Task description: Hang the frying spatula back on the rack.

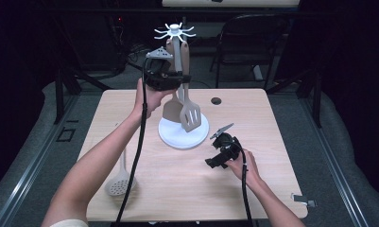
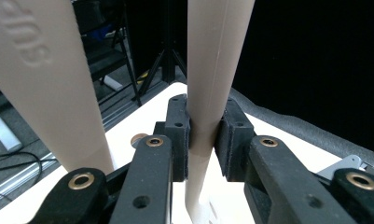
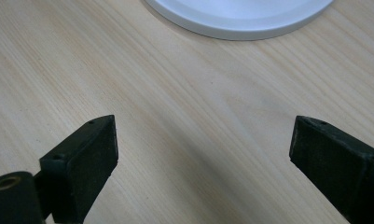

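— What has the left gripper [image 2: 204, 135] got?

— Its pads are clamped on the beige handle of the slotted turner [image 1: 191, 115], which hangs at the white utensil rack [image 1: 175, 32] beside a solid spatula [image 1: 172, 109], its blade just above the rack's round base [image 1: 196, 137].

— And the right gripper [image 3: 203, 154]?

— Low over the wooden table [image 1: 177, 184] near that base, jaws wide apart, holding nothing. A skimmer [image 1: 119, 182] lies at the table's left edge.
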### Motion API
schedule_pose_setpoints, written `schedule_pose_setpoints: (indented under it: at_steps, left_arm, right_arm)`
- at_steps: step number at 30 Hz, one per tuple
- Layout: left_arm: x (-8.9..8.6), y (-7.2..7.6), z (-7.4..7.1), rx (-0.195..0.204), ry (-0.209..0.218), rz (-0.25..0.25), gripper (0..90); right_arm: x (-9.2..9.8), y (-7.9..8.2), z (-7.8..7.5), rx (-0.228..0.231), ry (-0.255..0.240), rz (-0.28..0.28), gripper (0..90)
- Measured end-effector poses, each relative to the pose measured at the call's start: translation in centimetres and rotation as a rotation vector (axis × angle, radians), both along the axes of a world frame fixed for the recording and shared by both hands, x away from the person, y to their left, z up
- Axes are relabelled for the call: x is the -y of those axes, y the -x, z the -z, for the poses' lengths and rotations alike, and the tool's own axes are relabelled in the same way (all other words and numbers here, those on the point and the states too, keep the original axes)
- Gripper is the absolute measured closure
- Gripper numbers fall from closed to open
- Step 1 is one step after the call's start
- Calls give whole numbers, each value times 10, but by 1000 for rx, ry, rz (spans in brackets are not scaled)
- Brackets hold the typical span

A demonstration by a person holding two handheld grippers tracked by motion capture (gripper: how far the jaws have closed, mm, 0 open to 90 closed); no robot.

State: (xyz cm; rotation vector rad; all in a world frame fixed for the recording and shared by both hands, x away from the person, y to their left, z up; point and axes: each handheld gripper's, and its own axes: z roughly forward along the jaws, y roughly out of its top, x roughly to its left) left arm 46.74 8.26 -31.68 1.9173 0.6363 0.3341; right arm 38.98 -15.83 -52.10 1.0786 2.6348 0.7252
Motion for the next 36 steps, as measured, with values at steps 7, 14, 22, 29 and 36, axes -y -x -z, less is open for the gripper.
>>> schedule_pose_setpoints:
  at_steps: [7, 14, 22, 29, 36]
  left_arm:
    - [0, -3, -3, -2, -6, -3, 766]
    - [2, -6, -2, -4, -10, -10, 765]
    - [1, -10, -1, -13, -2, -23, 765]
    - [0, -13, 2, -21, 13, -46, 765]
    - [-1, -15, 3, -23, 23, -75, 765]
  right_arm:
    - [0, 0, -1, -8, 15, -4, 76]
    - [-1, 0, 1, -4, 12, -5, 77]
    - [-2, 0, 2, -21, 7, -6, 77]
    - [-1, -1, 2, -22, 27, -14, 78]
    - [-2, -1, 3, -28, 41, -18, 78]
